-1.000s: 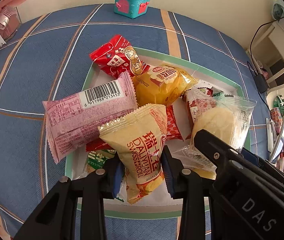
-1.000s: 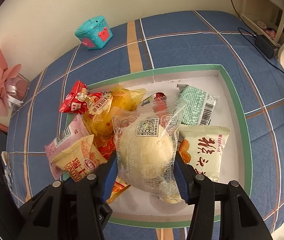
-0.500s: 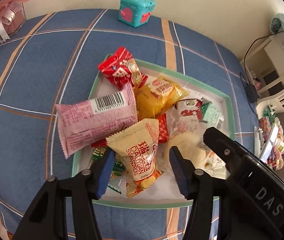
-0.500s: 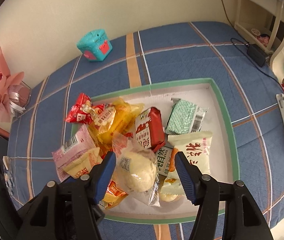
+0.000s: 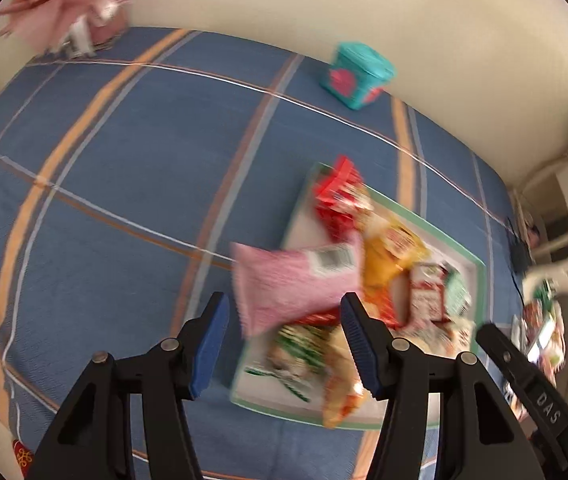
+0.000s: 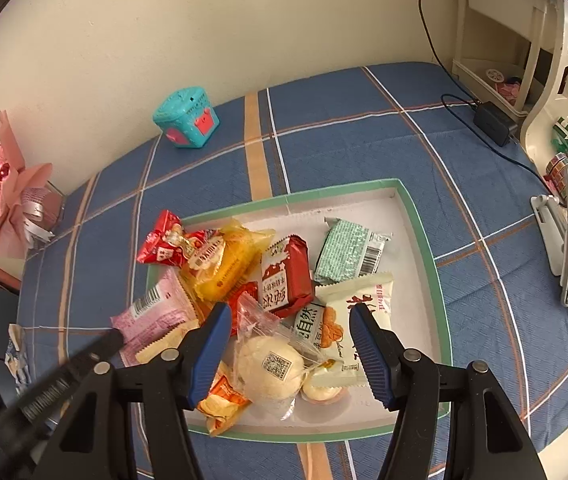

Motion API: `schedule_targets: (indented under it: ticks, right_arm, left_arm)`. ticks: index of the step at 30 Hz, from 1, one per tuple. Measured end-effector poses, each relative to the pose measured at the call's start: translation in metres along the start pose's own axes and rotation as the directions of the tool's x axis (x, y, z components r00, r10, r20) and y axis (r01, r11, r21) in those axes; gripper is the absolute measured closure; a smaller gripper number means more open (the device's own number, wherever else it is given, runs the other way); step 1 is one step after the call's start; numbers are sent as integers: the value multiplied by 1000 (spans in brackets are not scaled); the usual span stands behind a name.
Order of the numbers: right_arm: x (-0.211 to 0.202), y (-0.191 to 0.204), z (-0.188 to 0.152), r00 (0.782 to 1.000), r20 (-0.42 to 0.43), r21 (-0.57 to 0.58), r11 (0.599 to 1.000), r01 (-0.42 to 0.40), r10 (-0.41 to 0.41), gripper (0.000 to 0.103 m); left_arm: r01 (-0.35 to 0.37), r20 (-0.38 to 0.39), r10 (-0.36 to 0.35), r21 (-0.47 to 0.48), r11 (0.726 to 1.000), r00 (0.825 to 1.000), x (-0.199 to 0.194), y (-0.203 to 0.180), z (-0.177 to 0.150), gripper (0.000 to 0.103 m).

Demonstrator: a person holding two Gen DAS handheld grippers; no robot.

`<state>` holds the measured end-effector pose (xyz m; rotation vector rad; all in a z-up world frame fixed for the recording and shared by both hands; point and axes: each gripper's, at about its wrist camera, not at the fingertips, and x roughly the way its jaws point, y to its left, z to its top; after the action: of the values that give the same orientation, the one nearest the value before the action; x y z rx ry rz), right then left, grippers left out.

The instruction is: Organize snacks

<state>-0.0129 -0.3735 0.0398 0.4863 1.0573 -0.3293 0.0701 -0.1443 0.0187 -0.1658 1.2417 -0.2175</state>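
Right gripper (image 6: 289, 354) jaws spread wide, nothing between them, above near end of green-rimmed tray (image 6: 429, 268). Clear-wrapped round bun (image 6: 272, 372) lies in tray directly below gap. Cream packet (image 6: 357, 328) beside right finger. Pink barcode packet (image 6: 156, 316) beyond left finger, overhanging tray rim. Red packet (image 6: 285, 276) and mint packet (image 6: 349, 252) farther ahead. Teal box (image 6: 186, 117) far ahead by wall.

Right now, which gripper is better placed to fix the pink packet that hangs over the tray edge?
Left. The left gripper is open right before the pink packet; the right gripper is open over the bun packet.
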Motion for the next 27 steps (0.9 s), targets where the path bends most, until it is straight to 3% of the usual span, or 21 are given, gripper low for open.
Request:
schedule_targets:
  ticks: [7, 10, 17, 19, 21, 25, 27]
  right_arm:
    - [4, 22, -9, 1000, -13, -70, 997, 11, -12, 38]
    - [4, 30, -11, 1000, -13, -94, 996, 5, -6, 38]
    - [3, 33, -13, 1000, -6, -104, 995, 10, -11, 37]
    - [3, 32, -13, 1000, 0, -97, 995, 3, -3, 26]
    - [4, 32, -14, 1000, 8, -104, 995, 9, -9, 14]
    - [6, 33, -15, 1000, 11, -109, 994, 11, -10, 1]
    - [6, 33, -14, 1000, 19, -112, 994, 14, -12, 0]
  left_arm:
    - [-74, 31, 75, -25, 997, 997, -6, 21, 7, 36]
    - [-97, 48, 97, -11, 995, 994, -7, 20, 7, 26]
    - [-137, 92, 134, 25, 990, 987, -11, 17, 8, 15]
    - [-157, 103, 153, 37, 987, 983, -11, 17, 8, 8]
    - [-172, 117, 166, 43, 984, 979, -12, 17, 8, 7]
    - [-188, 119, 182, 44, 981, 976, -11, 19, 8, 7]
    - [-193, 119, 187, 43, 980, 975, -11, 19, 8, 7]
